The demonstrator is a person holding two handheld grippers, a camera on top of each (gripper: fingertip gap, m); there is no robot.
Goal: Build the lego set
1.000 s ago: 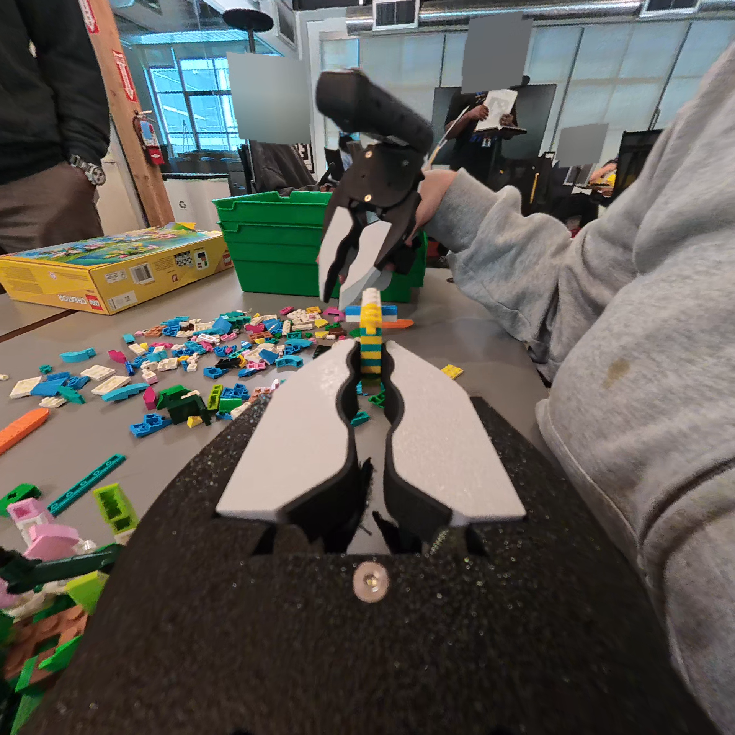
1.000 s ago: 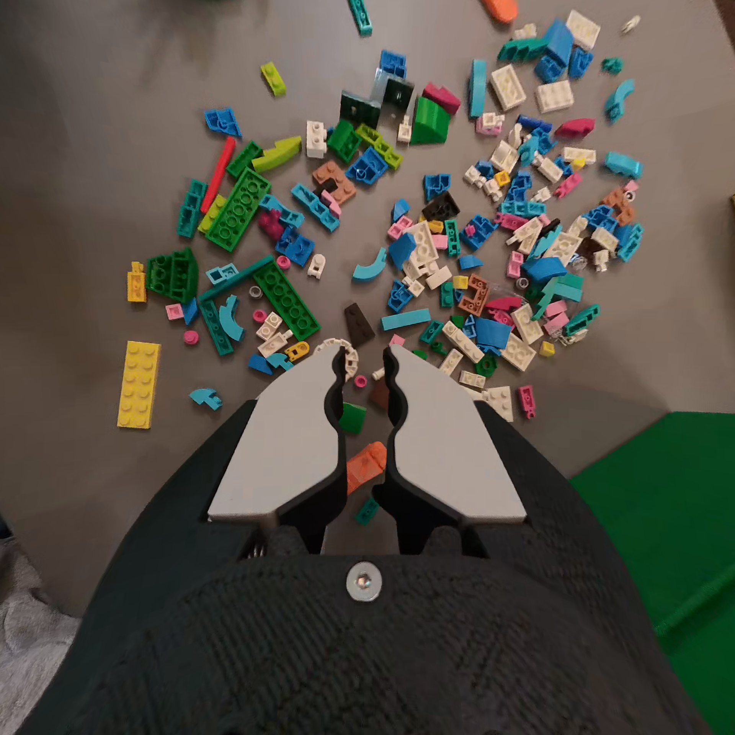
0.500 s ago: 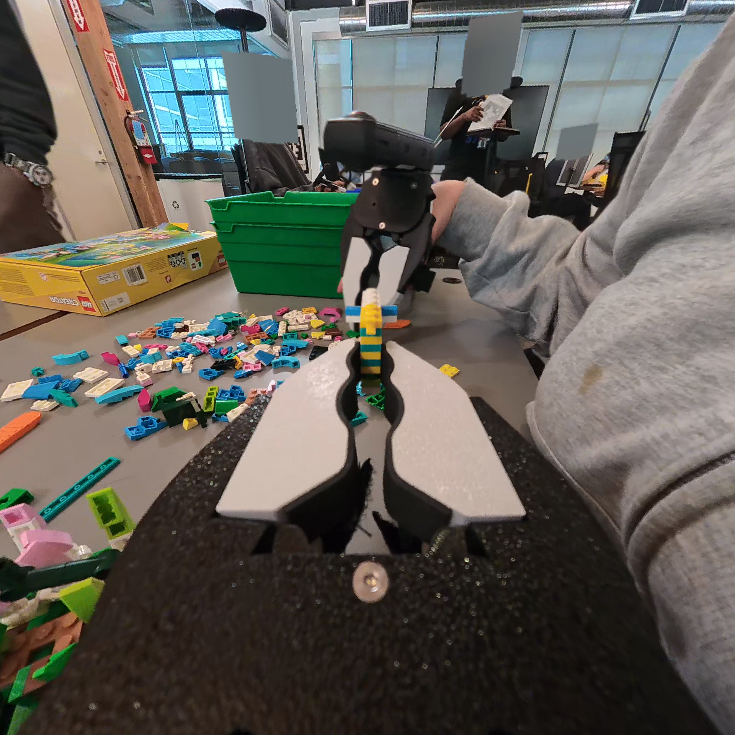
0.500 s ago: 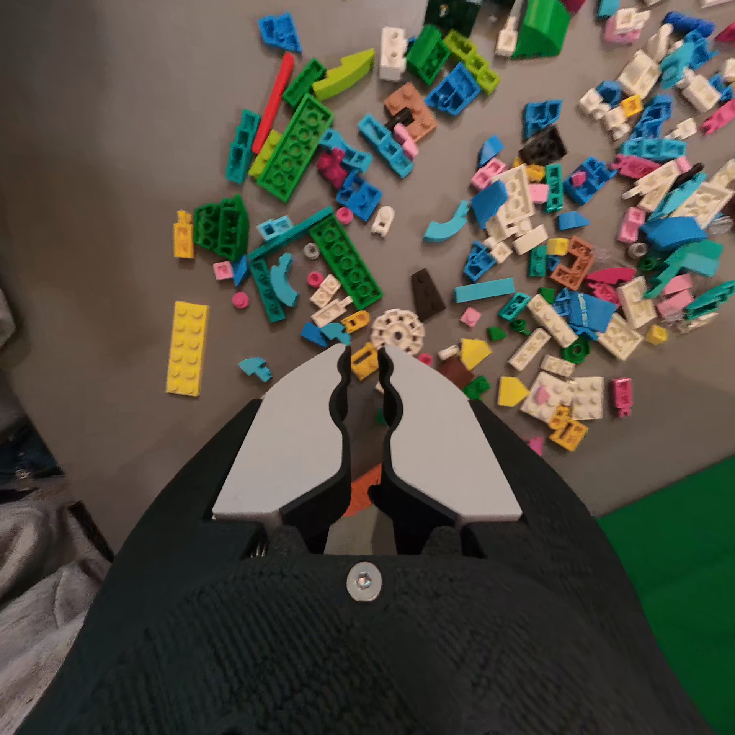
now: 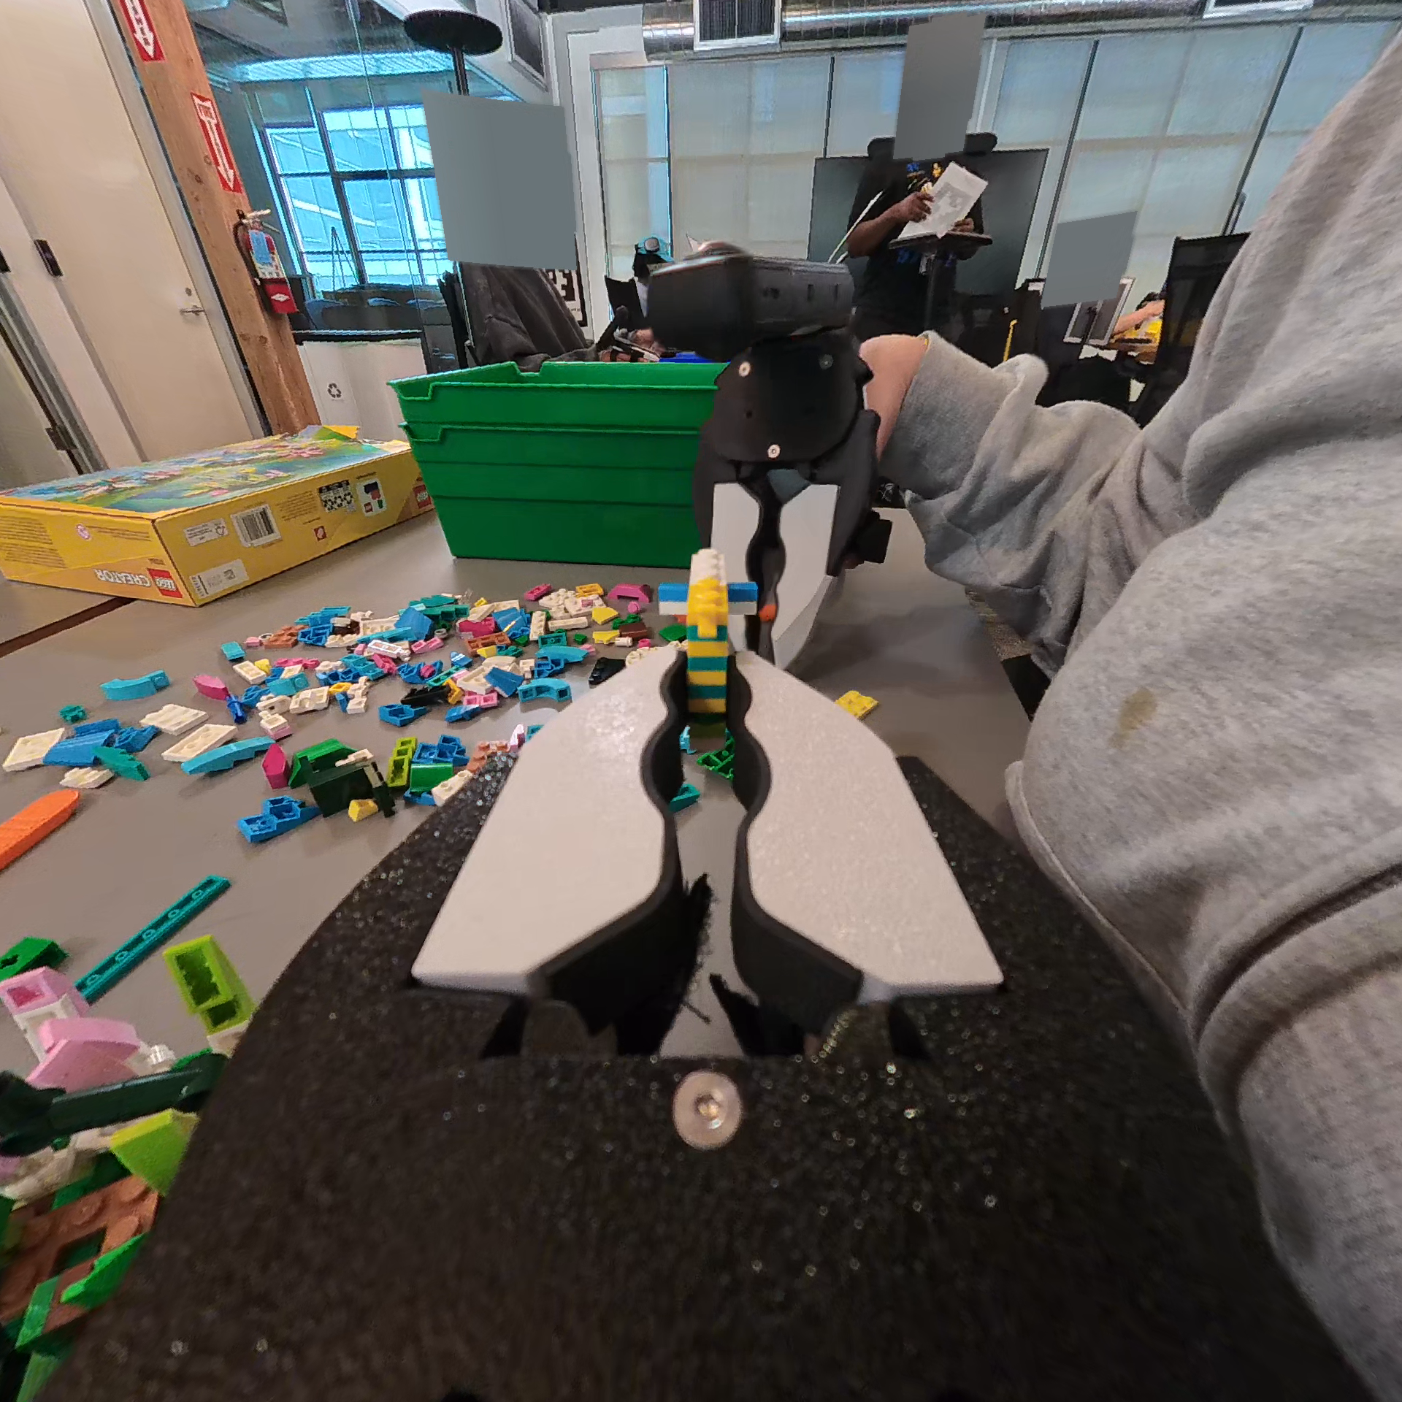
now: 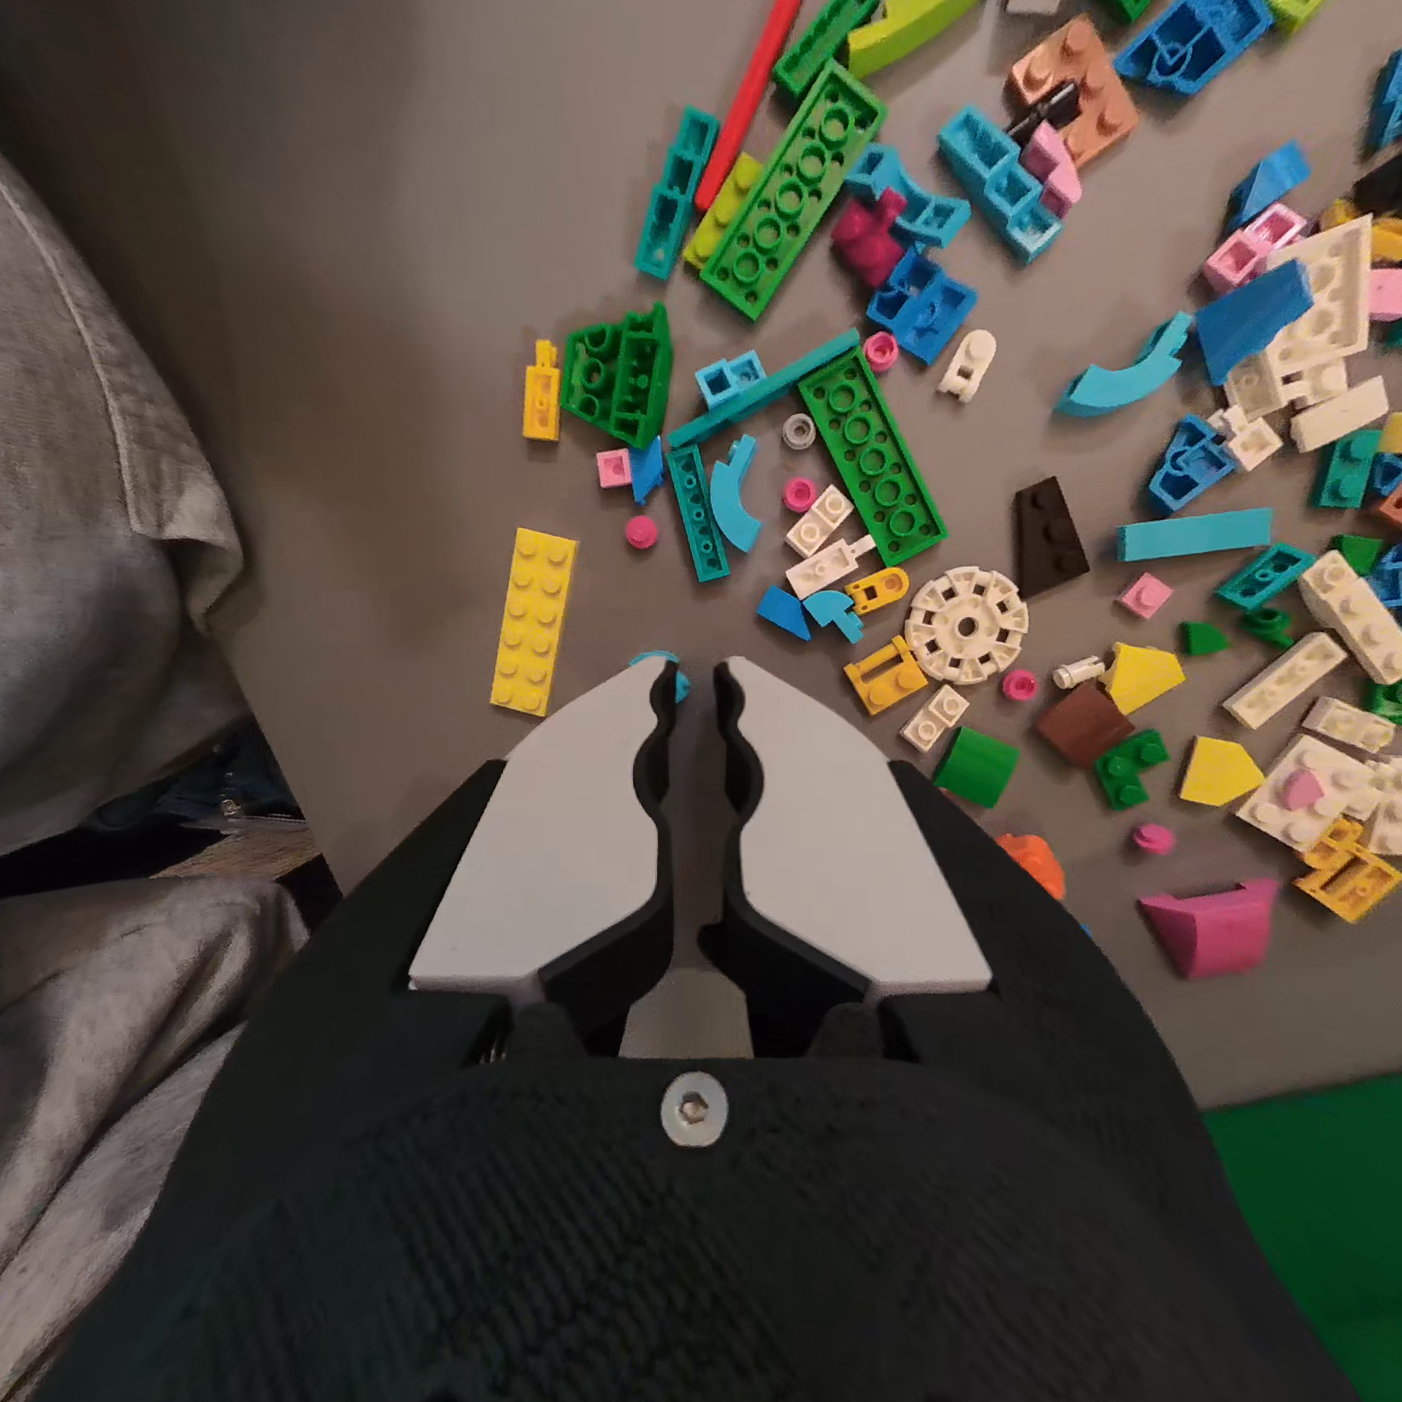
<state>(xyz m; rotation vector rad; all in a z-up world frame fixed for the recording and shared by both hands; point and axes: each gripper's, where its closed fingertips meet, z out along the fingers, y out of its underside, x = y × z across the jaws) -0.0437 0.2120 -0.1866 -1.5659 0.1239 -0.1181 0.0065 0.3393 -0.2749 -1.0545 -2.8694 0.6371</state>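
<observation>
My left gripper [image 5: 707, 667] is shut on a tall narrow stack of yellow and teal bricks [image 5: 707, 656] with a white top and a blue-and-white crosspiece. It holds the stack upright above the grey table [image 5: 190, 850]. My right gripper [image 6: 694, 671] points down at the table, its jaws a narrow gap apart with nothing between them. A small light-blue piece [image 6: 680, 683] lies on the table by its left fingertip. A long yellow plate [image 6: 533, 620] lies just to its left. In the left wrist view the right gripper [image 5: 770, 637] hangs just behind the stack.
Loose bricks of many colours [image 5: 425, 675] cover the table; they also show in the right wrist view [image 6: 872, 455], with a white round piece [image 6: 966, 626]. Stacked green bins [image 5: 561, 463] and a yellow box [image 5: 205, 516] stand at the back. A part-built model [image 5: 68, 1100] sits near left. A grey sleeve [image 5: 1214, 607] fills the right. About 15 centimetres separates my left fingertips from my right. The left gripper is farther from the long yellow plate [image 6: 533, 620], some 15 centimetres, than the right, some 4 centimetres.
My right gripper has moved down and left across the pile toward the yellow plate, and its jaws have narrowed with nothing between them. My left gripper still holds the stack in place.
</observation>
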